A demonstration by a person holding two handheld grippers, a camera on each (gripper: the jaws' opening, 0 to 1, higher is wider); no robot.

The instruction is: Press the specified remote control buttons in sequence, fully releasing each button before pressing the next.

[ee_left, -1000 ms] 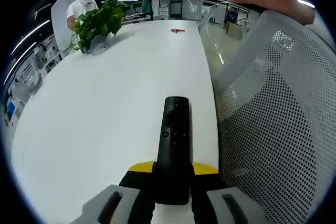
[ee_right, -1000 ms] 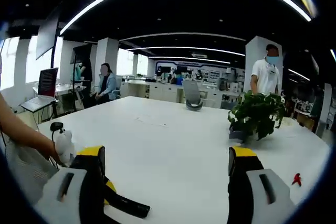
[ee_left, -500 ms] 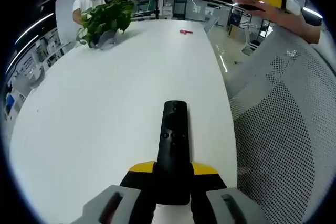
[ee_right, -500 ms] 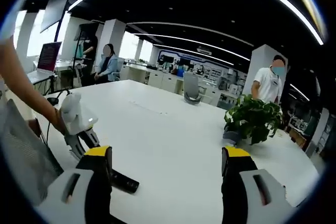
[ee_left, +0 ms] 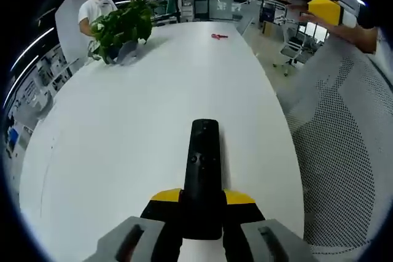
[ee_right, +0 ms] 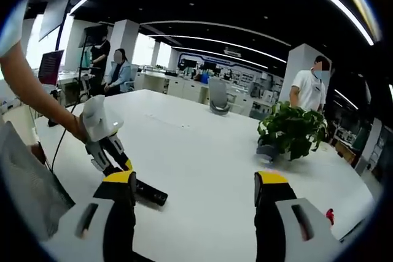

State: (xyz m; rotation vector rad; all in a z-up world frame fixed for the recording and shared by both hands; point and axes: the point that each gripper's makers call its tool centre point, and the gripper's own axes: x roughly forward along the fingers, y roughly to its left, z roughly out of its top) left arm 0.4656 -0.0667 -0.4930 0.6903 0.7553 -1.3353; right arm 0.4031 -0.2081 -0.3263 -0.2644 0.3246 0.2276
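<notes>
In my left gripper view a person [ee_left: 93,8] in a white shirt stands at the far left behind a potted plant [ee_left: 120,24] that sits on the white bench [ee_left: 123,127]. Right of centre on the far end of the bench lies a small red object [ee_left: 219,36]. In the middle, my left tongs [ee_left: 201,204] are clamped on the near end of the black remote control [ee_left: 203,173], its sides pinched between the yellow-tipped jaws, and it points away from me with its button face up. The remote is held over the bench near its right edge; I cannot tell whether its far end touches the surface. At the right, a white mesh chair back [ee_left: 347,151] rises beside the bench, and above it, at the top right, I see a hand with the other tongs' yellow tip.

In my right gripper view a bare forearm [ee_right: 37,90] comes in from the left, holding the left tongs [ee_right: 113,157] low over the bench [ee_right: 196,170] with the remote control [ee_right: 149,193] sticking out toward the centre. My right tongs [ee_right: 193,191] stand wide apart with nothing between them, up above the bench and well clear of the remote. Further right the potted plant [ee_right: 290,130] sits on the bench, a person [ee_right: 313,87] stands behind it, and the red object [ee_right: 330,215] lies at the far right edge.
</notes>
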